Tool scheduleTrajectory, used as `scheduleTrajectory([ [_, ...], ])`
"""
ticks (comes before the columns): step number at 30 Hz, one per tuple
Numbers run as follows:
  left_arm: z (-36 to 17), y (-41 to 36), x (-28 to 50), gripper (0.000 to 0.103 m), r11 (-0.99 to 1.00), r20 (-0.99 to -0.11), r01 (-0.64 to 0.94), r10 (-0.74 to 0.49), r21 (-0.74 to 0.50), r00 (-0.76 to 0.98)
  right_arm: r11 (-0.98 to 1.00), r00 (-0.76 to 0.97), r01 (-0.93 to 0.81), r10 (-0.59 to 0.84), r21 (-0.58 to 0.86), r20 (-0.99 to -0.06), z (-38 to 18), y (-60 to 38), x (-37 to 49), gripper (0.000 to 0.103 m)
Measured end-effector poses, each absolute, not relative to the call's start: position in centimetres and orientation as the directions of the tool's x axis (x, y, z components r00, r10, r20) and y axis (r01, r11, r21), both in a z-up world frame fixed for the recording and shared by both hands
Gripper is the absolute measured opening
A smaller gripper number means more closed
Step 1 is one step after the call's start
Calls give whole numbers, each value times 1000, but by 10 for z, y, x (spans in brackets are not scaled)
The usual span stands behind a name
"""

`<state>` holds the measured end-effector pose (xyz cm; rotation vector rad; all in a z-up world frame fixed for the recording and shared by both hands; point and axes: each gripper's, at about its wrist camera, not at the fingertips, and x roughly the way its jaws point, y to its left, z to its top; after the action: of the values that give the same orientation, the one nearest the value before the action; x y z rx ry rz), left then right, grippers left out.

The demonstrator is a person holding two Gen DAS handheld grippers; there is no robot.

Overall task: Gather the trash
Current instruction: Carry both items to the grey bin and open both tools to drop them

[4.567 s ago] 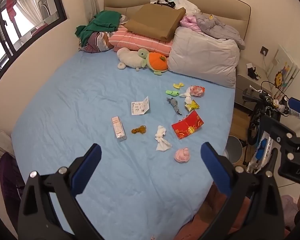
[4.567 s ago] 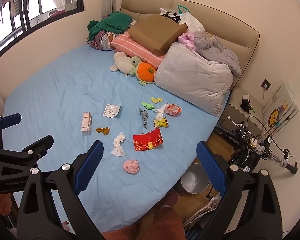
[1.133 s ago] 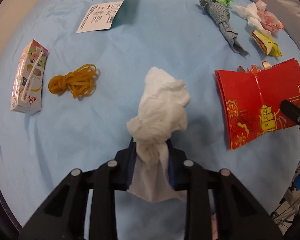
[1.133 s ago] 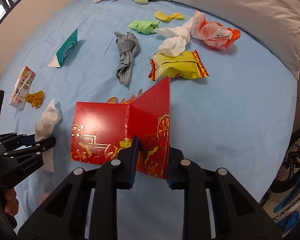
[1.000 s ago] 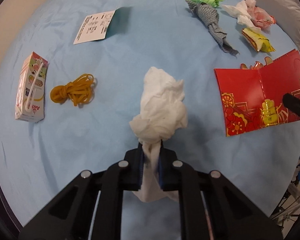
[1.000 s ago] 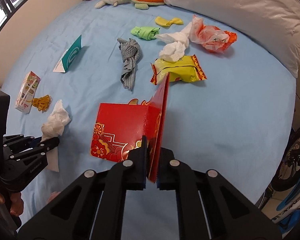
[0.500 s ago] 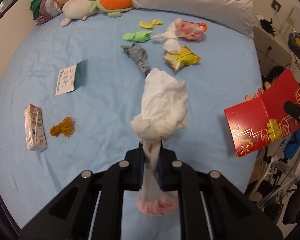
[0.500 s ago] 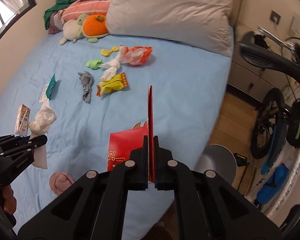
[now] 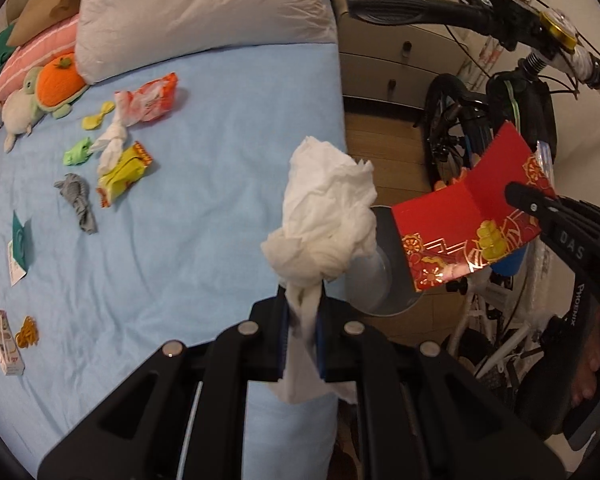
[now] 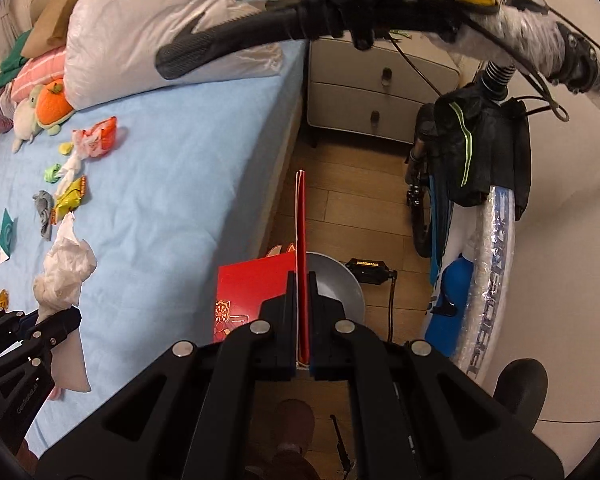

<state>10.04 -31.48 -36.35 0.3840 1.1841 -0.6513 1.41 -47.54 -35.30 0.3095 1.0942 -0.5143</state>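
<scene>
My left gripper [image 9: 301, 312] is shut on a crumpled white tissue [image 9: 324, 208] and holds it in the air at the bed's right edge, in front of the grey trash bin [image 9: 374, 276] on the floor. My right gripper [image 10: 302, 280] is shut on a folded red envelope card [image 10: 252, 292], held upright over the bin [image 10: 340, 280]. The card also shows in the left wrist view [image 9: 468, 216]. More trash lies on the blue bed [image 9: 204, 184]: a yellow snack wrapper [image 9: 124, 172], an orange-white wrapper [image 9: 152, 96], a white tissue [image 9: 112, 144], a grey rag [image 9: 78, 200].
A bicycle [image 10: 472, 184] stands close to the right of the bin, its handlebar [image 10: 300, 24] overhead. A white nightstand [image 10: 376, 96] stands beyond. A milk carton [image 9: 4, 340], rubber bands [image 9: 27, 333], a paper tag [image 9: 20, 248], a plush turtle [image 9: 48, 88] and pillows [image 9: 204, 12] are on the bed.
Both grippers have swung right, off the bed toward the floor. The tissue and the red card now hang near or over the grey bin, and the bicycle is much closer.
</scene>
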Motion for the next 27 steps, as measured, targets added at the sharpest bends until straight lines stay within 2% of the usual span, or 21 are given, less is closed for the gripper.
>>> scheduleTrajectory([
  [8, -393, -359, 106, 11, 727, -948, 684, -257, -61, 189, 827, 321, 561, -198, 18, -926, -401, -515, 20, 4],
  [10, -399, -366, 109, 11, 722, -950, 689, -250, -55, 187, 828, 309, 561, -190, 17, -932, -410, -520, 23, 15],
  [11, -403, -369, 110, 11, 721, -951, 691, -245, -51, 186, 827, 303, 562, -191, 13, -933, -413, -521, 25, 29],
  [12, -406, -372, 112, 11, 721, -953, 691, -242, -50, 184, 826, 300, 564, -197, 7, -933, -416, -523, 26, 36],
  [19, -422, -395, 112, 11, 705, -960, 707, -233, -56, 156, 803, 296, 595, -195, 21, -935, -419, -538, 23, 37],
  [27, -443, -435, 99, 12, 649, -961, 756, -251, -82, 111, 785, 310, 619, -234, 9, -922, -397, -553, 6, 37],
])
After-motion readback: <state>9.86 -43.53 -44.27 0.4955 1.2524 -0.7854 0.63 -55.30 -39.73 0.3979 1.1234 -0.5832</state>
